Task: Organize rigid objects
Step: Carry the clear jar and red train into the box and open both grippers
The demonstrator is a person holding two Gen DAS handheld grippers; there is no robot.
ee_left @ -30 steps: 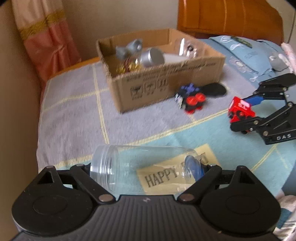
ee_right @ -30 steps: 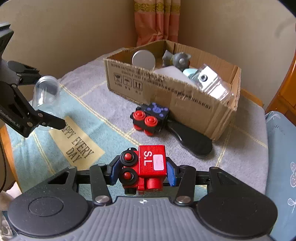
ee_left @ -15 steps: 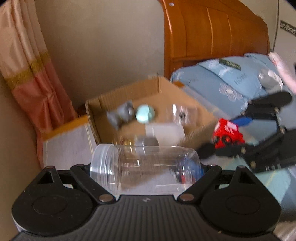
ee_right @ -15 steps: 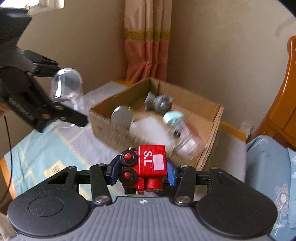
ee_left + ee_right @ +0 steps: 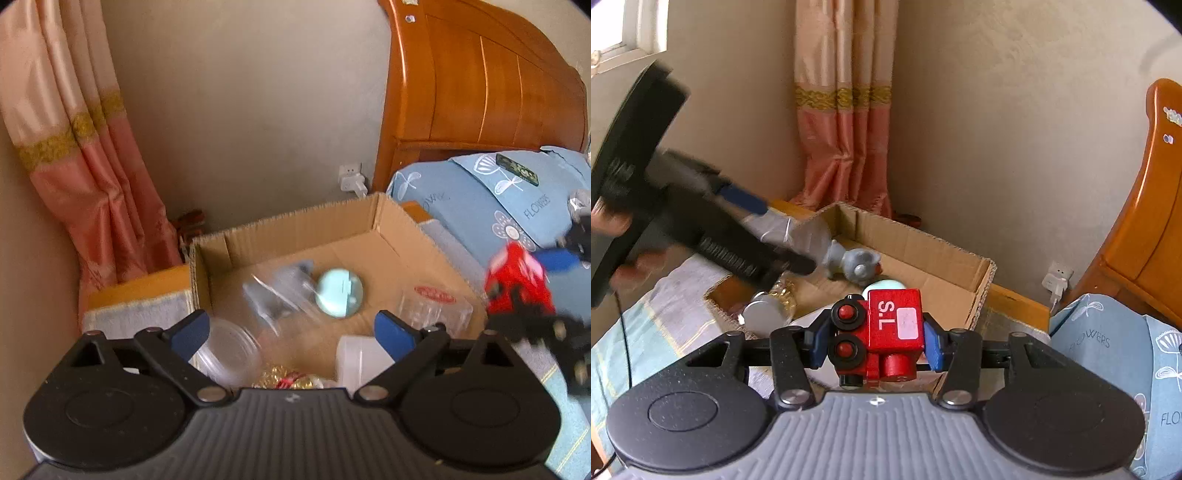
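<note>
Corrugated cardboard box [image 5: 399,236], open-topped, below both hand-held grippers. Clear plastic jar [image 5: 273,299], cylindrical, blurred, tumbling into box ahead of left hand-held gripper [image 5: 291,332], whose jaws have just spread wide, nothing gripped. Red wooden toy train [image 5: 886,328], blocky, clamped in right hand-held gripper [image 5: 875,345] above box's near edge.

Clear plastic jar [image 5: 275,301] seen blurred and tilted inside open cardboard box [image 5: 402,236], gripped by nothing. Red toy train [image 5: 886,334], "S.L" printed on top, black wheels with red hubs, clamped between blue pads over box's near edge. Box already loaded: grey toy, pale green ball, silver can.
</note>
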